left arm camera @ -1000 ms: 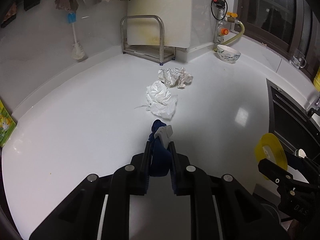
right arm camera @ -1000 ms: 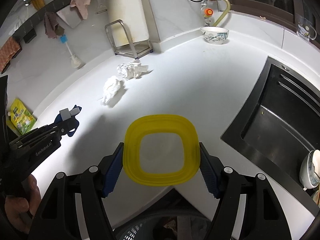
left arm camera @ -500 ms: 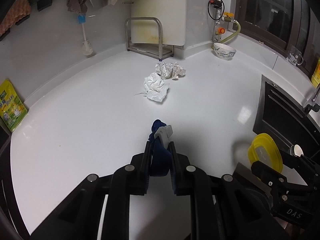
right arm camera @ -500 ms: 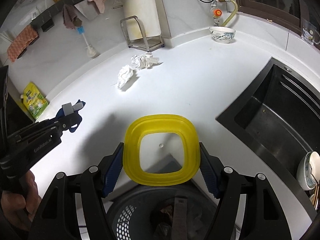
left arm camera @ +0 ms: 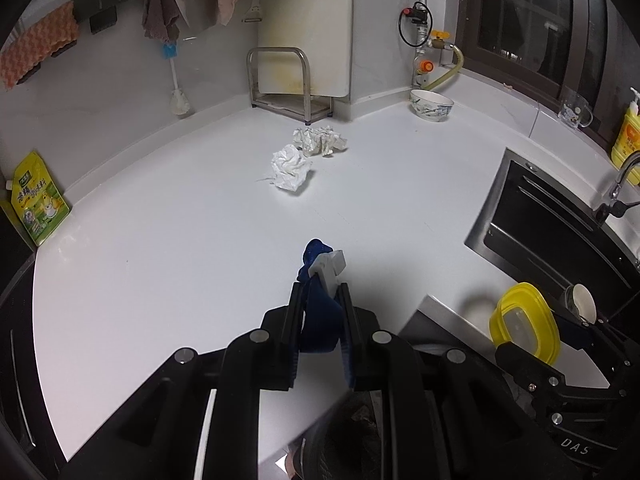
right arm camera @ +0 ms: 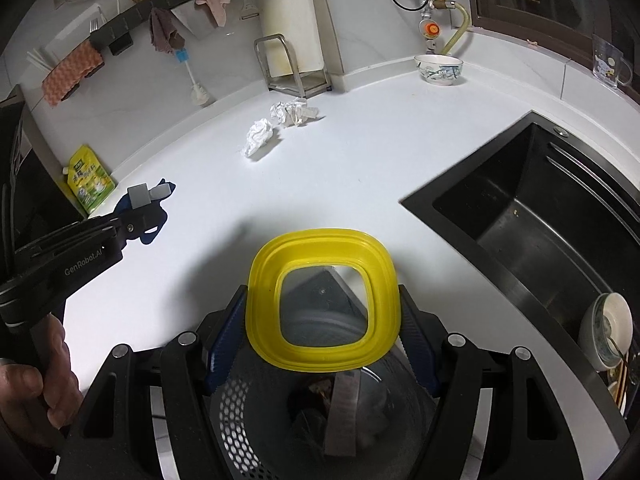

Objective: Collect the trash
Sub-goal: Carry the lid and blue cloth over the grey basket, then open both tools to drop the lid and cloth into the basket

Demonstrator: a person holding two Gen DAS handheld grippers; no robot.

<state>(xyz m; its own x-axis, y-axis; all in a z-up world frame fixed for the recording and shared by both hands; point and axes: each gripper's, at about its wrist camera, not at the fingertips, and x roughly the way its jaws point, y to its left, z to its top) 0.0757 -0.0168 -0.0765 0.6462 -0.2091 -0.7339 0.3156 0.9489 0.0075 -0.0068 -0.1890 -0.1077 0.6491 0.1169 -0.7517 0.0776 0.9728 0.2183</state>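
My left gripper (left arm camera: 320,300) is shut on a blue rag wrapped around a small grey piece (left arm camera: 318,276); it also shows in the right wrist view (right arm camera: 146,204). My right gripper (right arm camera: 322,312) is shut on a yellow-rimmed clear lid (right arm camera: 322,300), held above a black perforated trash bin (right arm camera: 248,412) with scraps inside. The lid also shows in the left wrist view (left arm camera: 524,330). Two crumpled white paper balls (left arm camera: 291,167) (left arm camera: 320,141) lie far back on the white counter (left arm camera: 160,240).
A black sink (right arm camera: 532,208) is set in the counter at right, with bowls (right arm camera: 608,330) at its near end. A patterned bowl (left arm camera: 431,105), a metal rack (left arm camera: 288,80), a yellow-green pouch (left arm camera: 38,200) and a soap bottle (left arm camera: 628,136) stand along the walls.
Both grippers have pulled back from the counter towards its front edge. The trash bin has come into view below the right gripper. Both holds are unchanged.
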